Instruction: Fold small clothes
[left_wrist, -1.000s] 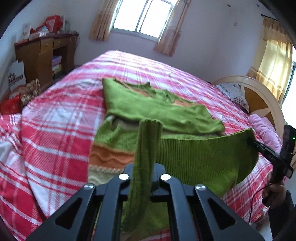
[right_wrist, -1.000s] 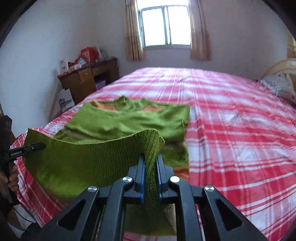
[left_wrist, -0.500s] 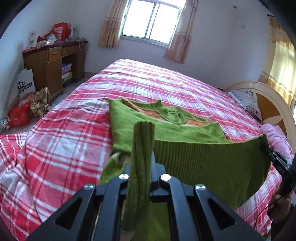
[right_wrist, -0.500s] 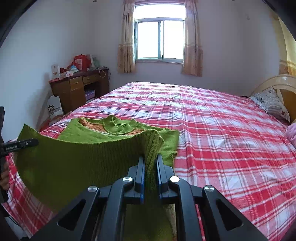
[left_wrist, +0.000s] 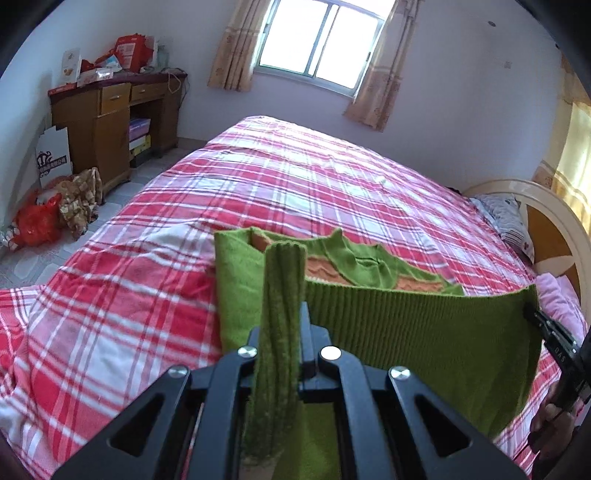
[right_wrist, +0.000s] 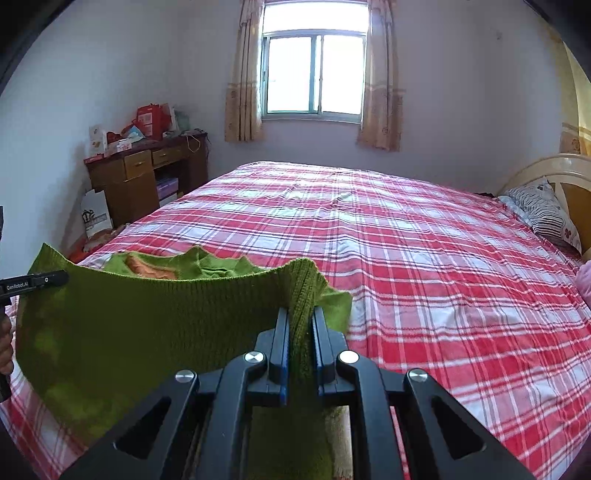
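Observation:
A green knit sweater (left_wrist: 417, 325) with orange stripes lies on the red plaid bed (left_wrist: 295, 184). Its ribbed hem is lifted and stretched between both grippers. My left gripper (left_wrist: 282, 321) is shut on one hem corner, the cloth bunched upright between its jaws. My right gripper (right_wrist: 301, 321) is shut on the other hem corner. The sweater (right_wrist: 129, 317) hangs as a taut band in the right wrist view. The collar and shoulders (left_wrist: 354, 262) rest on the bed beyond the band. Each gripper shows in the other's view: the right gripper (left_wrist: 532, 314), the left gripper (right_wrist: 64, 277).
A wooden desk (left_wrist: 110, 110) with boxes stands by the left wall, with bags (left_wrist: 55, 214) on the floor beside it. A window (right_wrist: 314, 74) is in the far wall. A headboard (right_wrist: 546, 166) and pillow (right_wrist: 543, 214) are at the right.
Both grippers have carried the hem up and forward toward the collar. The lifted band now covers more of the sweater's body, and the lower orange stripes are hidden.

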